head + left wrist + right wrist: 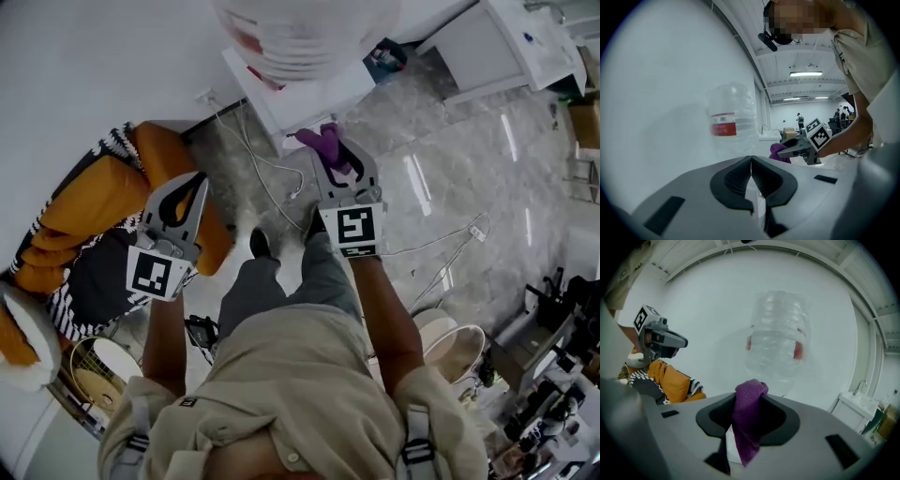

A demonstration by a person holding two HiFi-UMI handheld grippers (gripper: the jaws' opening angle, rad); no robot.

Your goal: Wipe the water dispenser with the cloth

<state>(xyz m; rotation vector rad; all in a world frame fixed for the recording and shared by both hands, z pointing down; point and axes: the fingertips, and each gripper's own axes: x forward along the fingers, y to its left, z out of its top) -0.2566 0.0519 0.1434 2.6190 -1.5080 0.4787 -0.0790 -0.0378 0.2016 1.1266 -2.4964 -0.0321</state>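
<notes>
The water dispenser is a white cabinet against the wall with a clear bottle with a red label on top. My right gripper is shut on a purple cloth and is held close to the dispenser's front, just below the bottle. In the right gripper view the cloth hangs pinched between the jaws, with the bottle ahead. My left gripper is shut on nothing, off to the left of the dispenser. From the left gripper view the bottle and the cloth show beyond its shut jaws.
An orange cushioned seat with a striped throw stands at the left by the wall. Cables trail over the grey floor below the dispenser. A white cabinet is at the back right; a wire hanger and round stools lie to the right.
</notes>
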